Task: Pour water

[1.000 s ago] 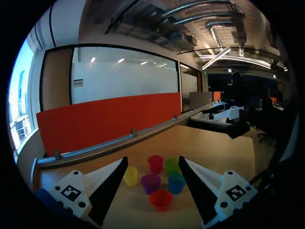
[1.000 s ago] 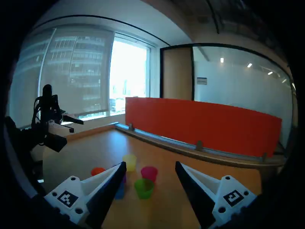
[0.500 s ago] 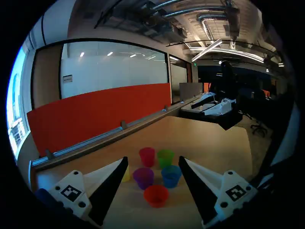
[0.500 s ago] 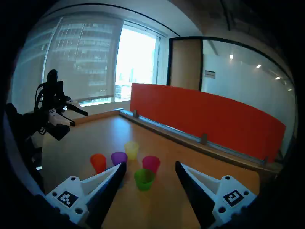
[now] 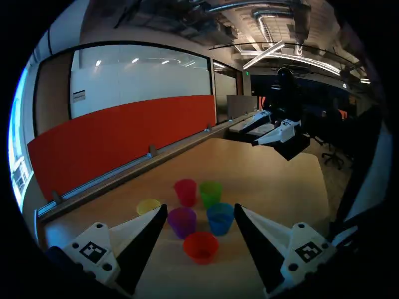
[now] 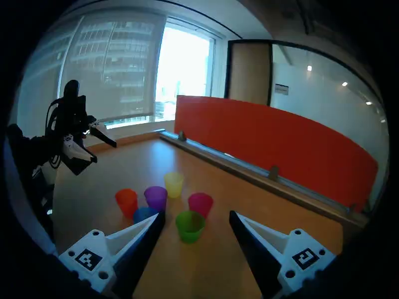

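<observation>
Several small plastic cups stand clustered on the wooden table (image 5: 269,174). In the left gripper view they are yellow (image 5: 148,206), pink (image 5: 185,192), green (image 5: 210,194), purple (image 5: 181,222), blue (image 5: 220,218) and red (image 5: 200,247). My left gripper (image 5: 199,206) is open above the near side of the cluster, holding nothing. In the right gripper view the green cup (image 6: 189,225) is nearest, between the fingers of my open, empty right gripper (image 6: 197,214). The pink (image 6: 200,204), yellow (image 6: 173,184), purple (image 6: 156,198), blue (image 6: 143,214) and red (image 6: 126,202) cups lie beyond. No water vessel is visible.
A red partition panel (image 5: 119,134) with a metal rail (image 5: 149,162) runs along the table's far edge. The right gripper (image 5: 272,130) hovers across the table in the left gripper view. The left gripper (image 6: 80,142) hovers at the left of the right gripper view. A bright window (image 6: 182,79) lies behind.
Both cameras have swung and tilted down over the cluster, so more cups show in each view. The cups have not moved, and both grippers stay open.
</observation>
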The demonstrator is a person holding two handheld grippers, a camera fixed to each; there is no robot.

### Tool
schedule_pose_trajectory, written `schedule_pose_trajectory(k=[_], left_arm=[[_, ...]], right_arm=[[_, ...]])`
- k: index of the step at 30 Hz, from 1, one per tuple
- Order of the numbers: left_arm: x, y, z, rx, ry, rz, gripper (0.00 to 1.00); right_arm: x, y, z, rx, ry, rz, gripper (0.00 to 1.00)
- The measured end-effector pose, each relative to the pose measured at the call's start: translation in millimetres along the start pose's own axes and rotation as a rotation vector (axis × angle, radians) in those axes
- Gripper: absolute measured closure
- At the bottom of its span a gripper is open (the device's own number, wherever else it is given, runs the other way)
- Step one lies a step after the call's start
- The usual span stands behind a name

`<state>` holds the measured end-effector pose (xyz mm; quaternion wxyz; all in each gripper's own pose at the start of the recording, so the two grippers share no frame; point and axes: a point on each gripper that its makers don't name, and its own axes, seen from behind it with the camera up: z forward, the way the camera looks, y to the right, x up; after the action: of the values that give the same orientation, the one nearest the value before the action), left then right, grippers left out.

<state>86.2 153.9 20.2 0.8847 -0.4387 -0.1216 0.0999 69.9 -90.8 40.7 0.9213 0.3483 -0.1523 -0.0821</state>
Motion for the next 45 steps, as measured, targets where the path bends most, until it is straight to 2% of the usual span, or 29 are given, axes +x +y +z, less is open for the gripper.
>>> schedule_pose_trajectory(k=[21,29,45], left_arm=[[-30,19.4,36.1,-0.103,-0.090,0.030,0.01],[-40,21.7,47.2,-0.120,-0.130,0.050,0.01],[-62,36.4,70.8,-0.168,-0.215,0.066,0.01]], right_arm=[[-33,3,24.1,0.027,-0.058,-0.016,0.00],[-41,4,31.4,0.037,-0.069,-0.015,0.00],[-54,3,45.4,0.059,-0.075,-0.005,0.00]])
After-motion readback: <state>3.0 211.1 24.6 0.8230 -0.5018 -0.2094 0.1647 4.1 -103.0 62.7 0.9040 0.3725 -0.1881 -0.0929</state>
